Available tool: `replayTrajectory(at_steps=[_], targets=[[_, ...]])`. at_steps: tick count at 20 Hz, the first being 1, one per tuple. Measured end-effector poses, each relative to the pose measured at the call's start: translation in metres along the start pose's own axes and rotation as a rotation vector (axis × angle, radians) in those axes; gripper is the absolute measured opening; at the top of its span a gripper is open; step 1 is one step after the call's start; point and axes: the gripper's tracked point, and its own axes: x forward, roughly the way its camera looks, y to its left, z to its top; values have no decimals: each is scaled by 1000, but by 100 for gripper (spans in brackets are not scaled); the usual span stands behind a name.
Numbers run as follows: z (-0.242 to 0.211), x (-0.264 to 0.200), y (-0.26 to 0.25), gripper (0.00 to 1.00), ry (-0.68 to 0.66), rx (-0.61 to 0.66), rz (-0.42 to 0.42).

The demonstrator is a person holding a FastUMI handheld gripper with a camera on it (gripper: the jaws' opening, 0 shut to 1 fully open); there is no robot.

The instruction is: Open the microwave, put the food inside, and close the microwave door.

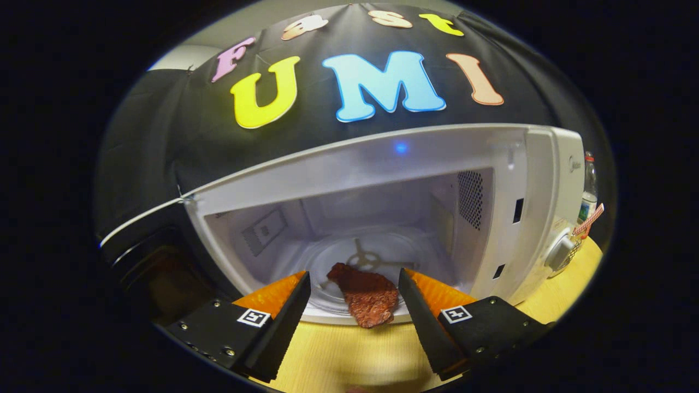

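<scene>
The tongs (354,284) stand wide apart, both fingers (284,311) reaching forward and level with each other, tips angled slightly inward. Nothing is pressed between them; the inner faces of the two fingers are bare and touch nothing.

Between the fingers of the tool (354,284), which stand apart with neither touching it, lies the food (367,295), a reddish-brown slab with a rough, grainy surface. Just ahead of the fingers stands the microwave (538,180), white outside and pale grey-white in its open cavity. On the cavity's right wall sits a vent panel (471,198), a dark field of fine dots. The glass turntable (377,256) beyond the food is clear and colourless. The open door (147,256), out to the left of the fingers, is black with a thin white rim. The table (349,349) under the fingers is light yellow wood with faint grain.
</scene>
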Motion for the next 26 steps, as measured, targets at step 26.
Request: replayTrajectory(at_steps=[26], targets=[[65, -277, 197, 97, -162, -87, 394]])
